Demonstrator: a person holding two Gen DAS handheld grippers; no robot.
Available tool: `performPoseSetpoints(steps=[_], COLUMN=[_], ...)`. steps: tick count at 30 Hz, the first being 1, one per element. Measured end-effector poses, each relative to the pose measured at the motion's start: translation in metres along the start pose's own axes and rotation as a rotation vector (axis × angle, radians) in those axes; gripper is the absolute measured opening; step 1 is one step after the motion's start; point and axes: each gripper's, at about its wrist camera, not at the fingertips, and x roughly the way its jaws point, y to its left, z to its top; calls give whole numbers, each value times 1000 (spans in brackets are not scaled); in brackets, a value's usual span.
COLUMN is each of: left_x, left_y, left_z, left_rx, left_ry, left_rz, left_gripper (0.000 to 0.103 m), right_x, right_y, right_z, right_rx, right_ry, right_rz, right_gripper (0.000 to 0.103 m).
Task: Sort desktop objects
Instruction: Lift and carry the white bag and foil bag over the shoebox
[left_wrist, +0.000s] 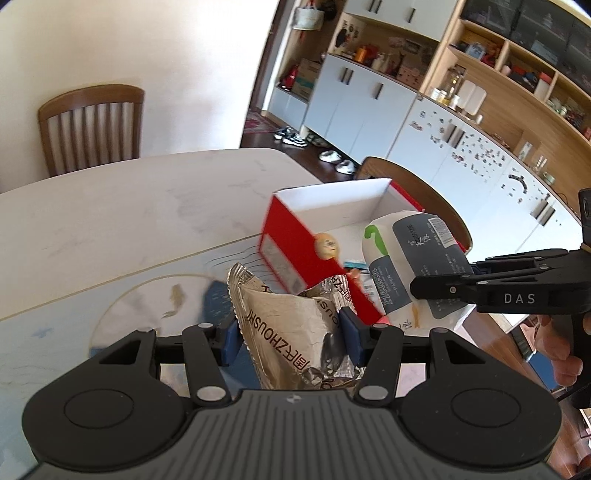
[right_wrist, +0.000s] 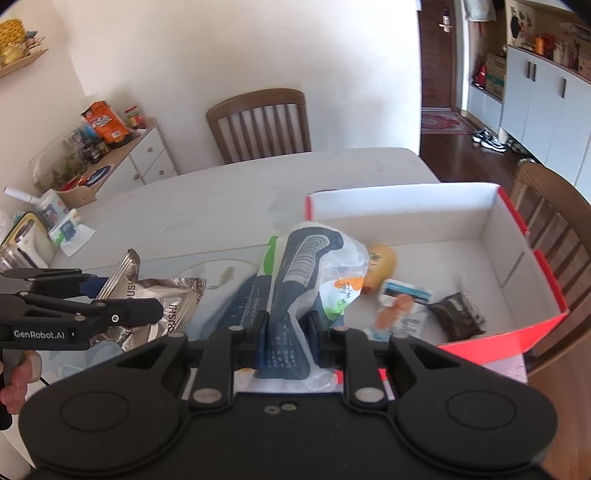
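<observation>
My left gripper (left_wrist: 291, 338) is shut on a crumpled silver snack bag (left_wrist: 291, 325), held above the table near the red box's side. The same bag (right_wrist: 166, 302) shows at the left of the right wrist view, in the left gripper (right_wrist: 147, 306). My right gripper (right_wrist: 286, 334) is shut on a white and dark blue tissue pack (right_wrist: 306, 273), held over the near edge of the open red box (right_wrist: 498, 221). In the left wrist view the pack (left_wrist: 406, 266) hangs over the box (left_wrist: 288, 236), clamped by the right gripper (left_wrist: 439, 284). Inside the box lie a yellow toy head (right_wrist: 382, 262), a small card packet (right_wrist: 406, 302) and a dark packet (right_wrist: 460, 317).
The white marble table (right_wrist: 221, 199) carries a pale blue mat with a fish print (left_wrist: 147, 295). Wooden chairs stand behind the table (right_wrist: 258, 122) and to the right of the box (right_wrist: 554, 221). A low sideboard with clutter (right_wrist: 110, 147) stands at the left, and a tissue pack (right_wrist: 68, 229) lies near it.
</observation>
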Motion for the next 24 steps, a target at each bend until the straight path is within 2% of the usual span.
performPoseSetpoints(steps=[10,24], left_x=[37,84], left_y=[-39,-78], left_z=[22,46], left_rx=[54,113], left_ry=[12,33], left_rz=[-51,-62], left_gripper=[53,53], right_x=[-4,-1], right_y=[-46,-96], right_z=[7,18], right_rx=[43,58], right_ry=[-6,0], right_rz=[-49,-97], right_gripper=[20,20])
